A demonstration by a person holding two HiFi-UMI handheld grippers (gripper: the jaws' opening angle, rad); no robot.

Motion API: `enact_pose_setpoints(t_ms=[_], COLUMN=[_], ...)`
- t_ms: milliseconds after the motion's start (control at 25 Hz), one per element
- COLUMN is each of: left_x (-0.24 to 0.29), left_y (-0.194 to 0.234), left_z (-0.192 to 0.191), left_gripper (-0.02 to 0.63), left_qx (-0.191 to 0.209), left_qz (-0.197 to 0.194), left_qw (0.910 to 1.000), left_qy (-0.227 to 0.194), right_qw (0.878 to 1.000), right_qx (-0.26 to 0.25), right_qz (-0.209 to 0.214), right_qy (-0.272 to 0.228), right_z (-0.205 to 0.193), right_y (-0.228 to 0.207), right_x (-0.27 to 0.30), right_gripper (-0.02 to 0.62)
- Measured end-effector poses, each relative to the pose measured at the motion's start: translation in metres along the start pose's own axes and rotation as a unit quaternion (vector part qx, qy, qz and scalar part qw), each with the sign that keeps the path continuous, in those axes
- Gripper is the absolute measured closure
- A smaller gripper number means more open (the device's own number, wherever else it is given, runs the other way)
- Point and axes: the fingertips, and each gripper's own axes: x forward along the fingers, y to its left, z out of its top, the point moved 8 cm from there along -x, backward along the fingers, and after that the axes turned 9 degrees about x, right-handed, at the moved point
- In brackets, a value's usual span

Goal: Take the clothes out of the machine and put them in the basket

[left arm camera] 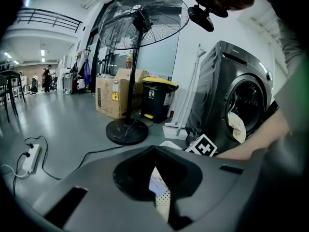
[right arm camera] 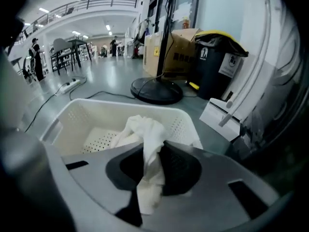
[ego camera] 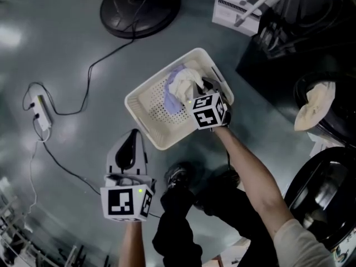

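- Clothes, status: one white cloth (right arm camera: 147, 129) is pinched in my right gripper (right arm camera: 153, 151). The fingers are closed on it, and the fabric bunches up above them and hangs out below.
- Head view: the right gripper (ego camera: 204, 89) is tipped down over the right-hand corner of the white perforated basket (ego camera: 150, 107). The white cloth (ego camera: 186, 81) sits over the basket's interior. I cannot tell whether it rests on the bottom.
- A lavender garment (ego camera: 171, 98) lies inside the basket, touching the white cloth on its left side.
- A cream cloth (ego camera: 316, 103) hangs out of the round door opening of the washing machine (left arm camera: 227, 86), which is well apart from the basket. The left gripper view shows the same cloth (left arm camera: 237, 124) draped over the door's lower lip.
- Left gripper (left arm camera: 157, 151): its fingers are together with nothing between them. Only a thin slit remains, and a bit of the basket and the lavender fabric shows through it.
- In the head view the left gripper (ego camera: 129, 149) is above bare floor, beside the basket's near corner and not touching it.
- Surroundings: the basket stands on the grey floor. A pedestal fan (left arm camera: 137, 23) stands beyond it, with a cable running from its base. A power strip (ego camera: 41, 113) lies well off to the left.
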Motion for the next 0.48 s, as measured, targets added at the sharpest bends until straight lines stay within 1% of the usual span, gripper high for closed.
enact_pose_setpoints(t_ms=[160, 240, 320, 400, 440, 480], left_x=[0.001, 0.003, 0.003, 0.003, 0.003, 0.002], left_y=[0.008, 0.012, 0.015, 0.014, 0.013, 0.011], left_z=[-0.009, -0.011, -0.011, -0.009, -0.006, -0.004], left_gripper=[0.588, 0.588, 0.588, 0.588, 0.588, 0.588], left_qx=[-0.002, -0.001, -0.002, -0.003, -0.002, -0.001], left_qz=[0.006, 0.007, 0.008, 0.008, 0.006, 0.004], left_qw=[1.0000, 1.0000, 1.0000, 1.0000, 1.0000, 1.0000], left_qy=[0.001, 0.001, 0.001, 0.000, 0.000, 0.000], right_qw=[0.997, 0.994, 0.993, 0.993, 0.993, 0.994], right_qx=[-0.008, -0.004, 0.004, 0.008, 0.010, 0.013], right_qz=[-0.005, -0.003, 0.002, 0.005, 0.008, 0.010], right_qy=[0.079, 0.107, 0.119, 0.118, 0.114, 0.108], right_z=[-0.025, -0.031, -0.032, -0.030, -0.030, -0.030], right_y=[-0.001, -0.004, -0.005, -0.005, -0.006, -0.007], right_x=[0.033, 0.041, 0.043, 0.041, 0.038, 0.035], right_gripper=[0.522, 0.520, 0.517, 0.497, 0.473, 0.434])
